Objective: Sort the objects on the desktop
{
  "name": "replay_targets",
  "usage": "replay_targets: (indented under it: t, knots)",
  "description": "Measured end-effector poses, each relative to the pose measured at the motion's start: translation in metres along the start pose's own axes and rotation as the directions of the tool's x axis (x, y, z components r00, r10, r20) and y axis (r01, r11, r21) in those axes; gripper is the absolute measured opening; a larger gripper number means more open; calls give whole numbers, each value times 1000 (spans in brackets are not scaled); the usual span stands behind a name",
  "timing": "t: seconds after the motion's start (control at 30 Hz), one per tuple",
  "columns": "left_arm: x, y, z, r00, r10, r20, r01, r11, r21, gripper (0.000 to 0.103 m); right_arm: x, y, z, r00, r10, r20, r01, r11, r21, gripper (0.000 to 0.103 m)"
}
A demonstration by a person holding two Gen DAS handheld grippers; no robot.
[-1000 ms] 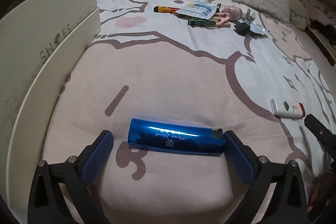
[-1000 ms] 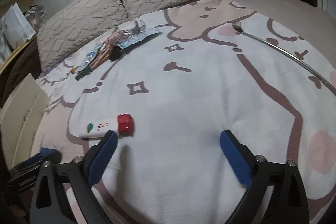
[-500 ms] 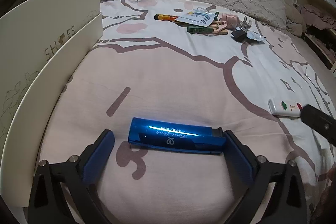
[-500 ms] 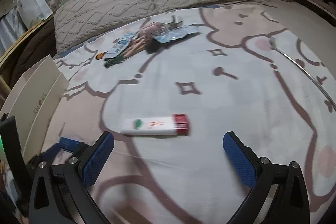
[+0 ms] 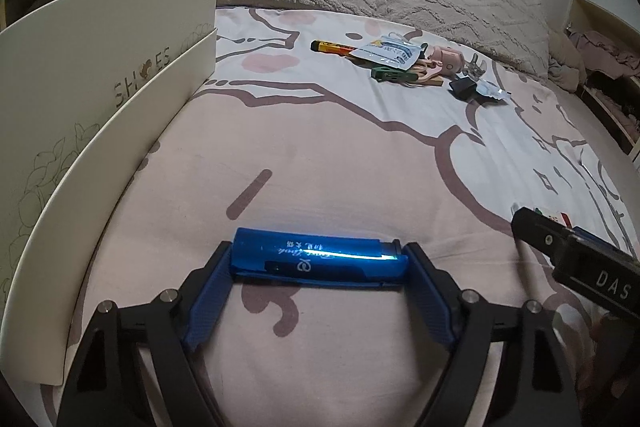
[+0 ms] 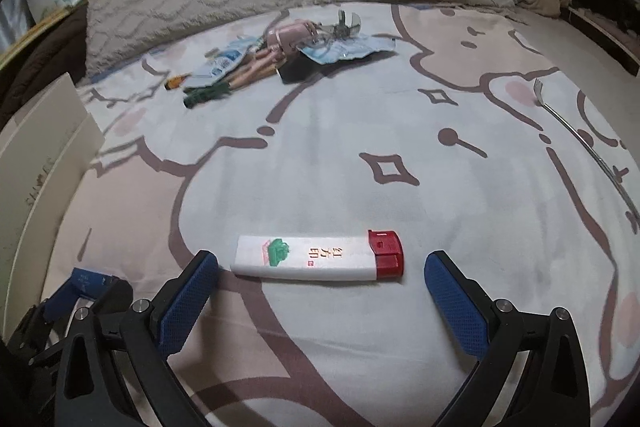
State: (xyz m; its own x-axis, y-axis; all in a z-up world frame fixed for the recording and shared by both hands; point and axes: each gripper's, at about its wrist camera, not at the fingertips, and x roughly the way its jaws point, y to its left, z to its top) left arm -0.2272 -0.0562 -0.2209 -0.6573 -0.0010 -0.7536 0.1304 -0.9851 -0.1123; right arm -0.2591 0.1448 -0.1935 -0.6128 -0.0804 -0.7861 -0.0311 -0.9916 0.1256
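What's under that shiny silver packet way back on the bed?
The silver packet lies on a pile: a green clip and wooden sticks poke out beneath it. Whatever else it covers stays hidden.

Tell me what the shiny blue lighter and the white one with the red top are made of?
The blue lighter looks like glossy metal or metallic-coated plastic: a bright streak of light runs along it. The white lighter looks like smooth, matte plastic with printed marks, and its red cap seems plastic too.
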Motion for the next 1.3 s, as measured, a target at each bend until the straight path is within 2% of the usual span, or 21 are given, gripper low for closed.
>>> replay_targets:
  t: [0.07,0.1,0.23,0.8,0.97,1.3]
  knots:
    - [0,0,0,1000,0,0,0,1000,0,83,-1,-4,-3,1000,-6,15,6,1000,19,86]
    - [1,0,0,1000,2,1,-2,1000,1,83,-3,-6,-3,1000,-8,25,7,1000,30,84]
    - [1,0,0,1000,5,1,-5,1000,4,83,-7,-10,-7,999,31,41,-32,998,45,84]
    - [-7,-1,-4,1000,5,-2,-5,1000,21,83,-29,0,-41,998,52,19,-51,998,-47,84]
    - [-18,2,-3,1000,-16,-7,16,1000,19,82,-36,0,-44,998,63,17,-63,997,-48,84]
    - [-47,6,-2,1000,-7,15,6,999,44,82,-57,-2,-42,993,111,37,-110,993,-33,84]
